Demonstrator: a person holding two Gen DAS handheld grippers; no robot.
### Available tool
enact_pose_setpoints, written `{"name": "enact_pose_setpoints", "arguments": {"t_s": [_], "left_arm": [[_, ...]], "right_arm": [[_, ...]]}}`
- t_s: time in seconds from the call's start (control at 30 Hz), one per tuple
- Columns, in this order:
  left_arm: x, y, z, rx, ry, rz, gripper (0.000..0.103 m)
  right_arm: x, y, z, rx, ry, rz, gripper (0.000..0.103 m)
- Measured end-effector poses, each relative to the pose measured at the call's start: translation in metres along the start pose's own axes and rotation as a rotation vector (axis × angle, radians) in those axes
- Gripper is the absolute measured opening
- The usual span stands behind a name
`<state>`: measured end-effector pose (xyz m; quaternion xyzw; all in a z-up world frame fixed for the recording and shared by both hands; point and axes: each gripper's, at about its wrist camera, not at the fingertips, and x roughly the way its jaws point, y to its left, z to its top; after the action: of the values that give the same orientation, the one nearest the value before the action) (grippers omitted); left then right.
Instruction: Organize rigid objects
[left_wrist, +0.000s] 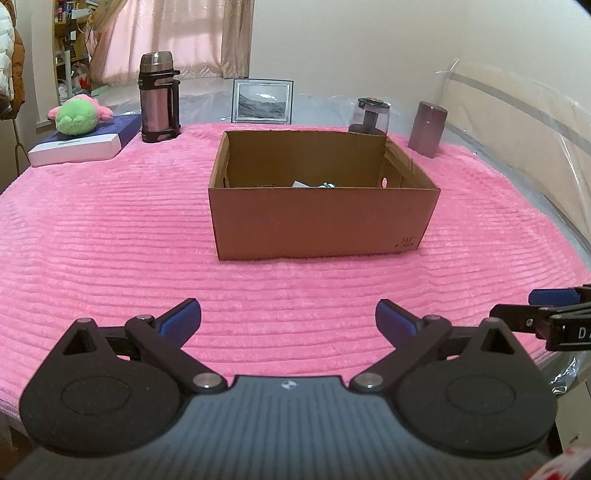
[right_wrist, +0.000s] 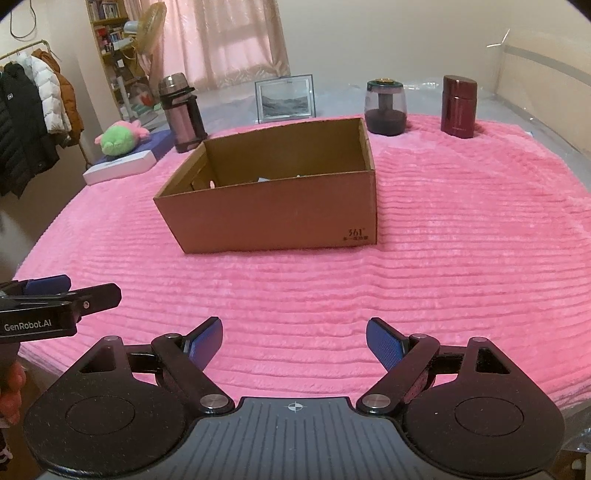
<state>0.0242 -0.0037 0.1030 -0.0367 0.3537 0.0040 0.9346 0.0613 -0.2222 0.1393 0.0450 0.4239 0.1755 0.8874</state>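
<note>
1. Pink ribbed blanket (left_wrist: 110, 240) covers your table.
2. Your cardboard box (left_wrist: 317, 221) sits mid-blanket; small items lie inside, too hidden to identify.
3. Your left gripper (left_wrist: 288, 321) and right gripper (right_wrist: 294, 341) hover near the blanket's front edge, jaws spread, empty.

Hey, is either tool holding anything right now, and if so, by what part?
Nothing is held. The left tool and the right tool both stand open over the pink blanket, short of the cardboard box.
</note>
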Motion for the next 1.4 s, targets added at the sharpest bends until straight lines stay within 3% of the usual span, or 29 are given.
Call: {"name": "enact_pose_setpoints", "arguments": {"t_s": [1.4], "left_arm": [[0.0087,-0.0022,-0.005,-0.001,0.022,0.019,0.1]], "right_arm": [[0.0079,0.0002,-0.0005,0.012,0.016,-0.002,0.082]]}}
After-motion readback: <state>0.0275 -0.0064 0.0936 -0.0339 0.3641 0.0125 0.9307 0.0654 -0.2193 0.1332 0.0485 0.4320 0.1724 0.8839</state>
